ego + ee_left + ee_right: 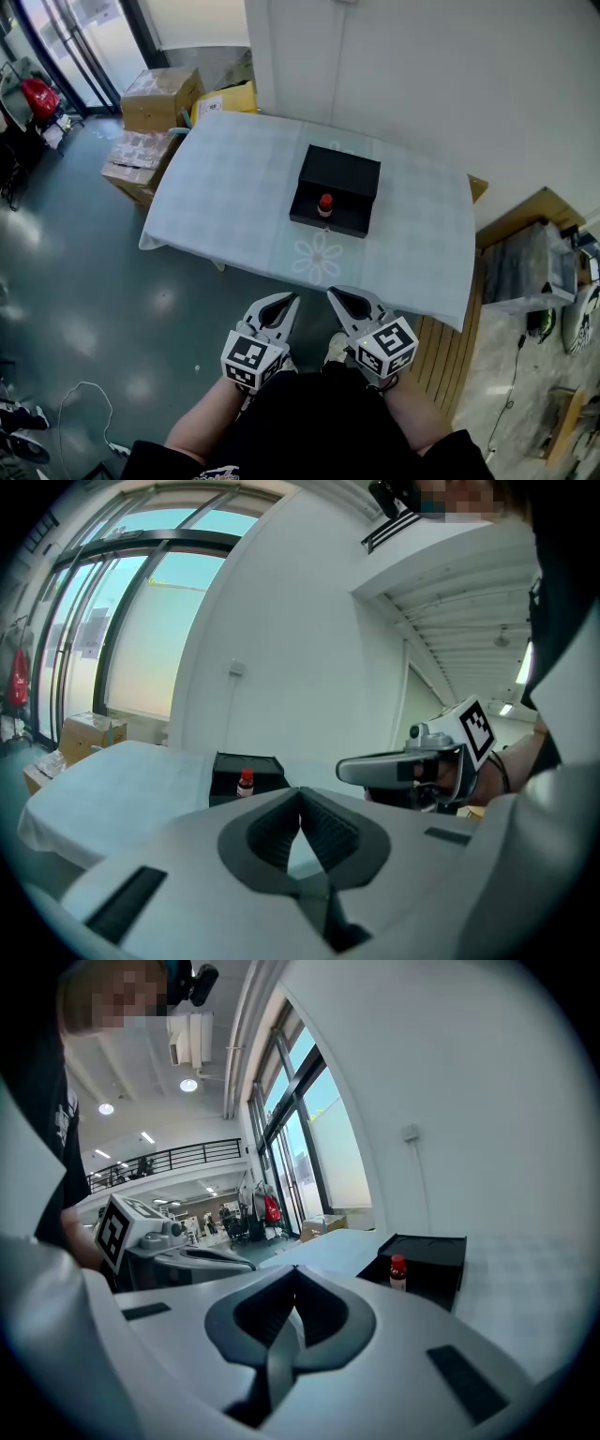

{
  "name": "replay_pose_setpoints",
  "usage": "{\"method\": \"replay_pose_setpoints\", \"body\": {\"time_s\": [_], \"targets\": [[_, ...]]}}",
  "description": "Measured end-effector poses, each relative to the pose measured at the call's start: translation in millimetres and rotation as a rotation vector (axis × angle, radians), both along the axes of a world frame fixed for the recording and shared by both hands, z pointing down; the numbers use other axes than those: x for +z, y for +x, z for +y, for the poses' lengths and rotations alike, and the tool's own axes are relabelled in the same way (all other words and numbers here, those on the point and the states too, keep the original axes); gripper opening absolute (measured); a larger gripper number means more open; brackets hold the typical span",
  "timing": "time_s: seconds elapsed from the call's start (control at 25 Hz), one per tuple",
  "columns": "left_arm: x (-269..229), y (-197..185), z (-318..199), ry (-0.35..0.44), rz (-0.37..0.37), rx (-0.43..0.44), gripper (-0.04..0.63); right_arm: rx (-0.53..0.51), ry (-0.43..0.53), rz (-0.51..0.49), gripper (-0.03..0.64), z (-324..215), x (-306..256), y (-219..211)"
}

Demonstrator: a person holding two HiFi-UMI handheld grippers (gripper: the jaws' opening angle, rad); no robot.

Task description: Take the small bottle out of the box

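The small bottle point(325, 203), red-capped, stands upright in the black box point(342, 173), just above the middle of the head view and close to the box's near wall. The far part of the box shows as a flat black panel (a lid or an insert; the pictures don't settle which). The space around the bottle is open, so it looks reachable from above or from the front. The box sits on the pale-clothed table point(234, 187), right of the table's middle and well in from the near edge, which probably keeps it steady and within reach of either hand. Cardboard cartons point(159, 98) are stacked on the floor at the upper left, near the table's far corner.

Both tools are at the bottom centre of the head view, short of the table's near edge and well apart from the box. The left gripper point(292, 300) has its jaws closed tip to tip with nothing between them. The right gripper point(332, 294) is likewise closed and empty. They lie side by side with tips leaning toward each other, each pointing forward and a little downward at the table, forearms drawn in close to the person's body. That reads as a rest pose: the task seems not yet begun. Whichever gripper goes for the bottle will first need its jaws opened.
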State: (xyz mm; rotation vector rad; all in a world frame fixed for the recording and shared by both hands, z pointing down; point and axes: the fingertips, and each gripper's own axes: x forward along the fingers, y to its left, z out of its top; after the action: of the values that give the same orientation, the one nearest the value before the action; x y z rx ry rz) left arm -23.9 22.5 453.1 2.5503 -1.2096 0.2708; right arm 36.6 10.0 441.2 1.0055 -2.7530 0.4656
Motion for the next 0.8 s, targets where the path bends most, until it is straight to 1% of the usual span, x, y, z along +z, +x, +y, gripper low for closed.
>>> {"method": "replay_pose_setpoints", "body": {"time_s": [0.32,0.56,0.8], "targets": [[-1,-18,5,0.002,0.006,0.003,0.028,0.010,0.014,0.015,0.023,4,-2,-16],[-2,-35,6,0.008,0.010,0.021,0.028,0.028,0.020,0.022,0.023,4,0,-32],[-1,-48,9,0.018,-0.002,0.061,0.028,0.065,0.023,0.024,0.023,3,0,-43]]}}
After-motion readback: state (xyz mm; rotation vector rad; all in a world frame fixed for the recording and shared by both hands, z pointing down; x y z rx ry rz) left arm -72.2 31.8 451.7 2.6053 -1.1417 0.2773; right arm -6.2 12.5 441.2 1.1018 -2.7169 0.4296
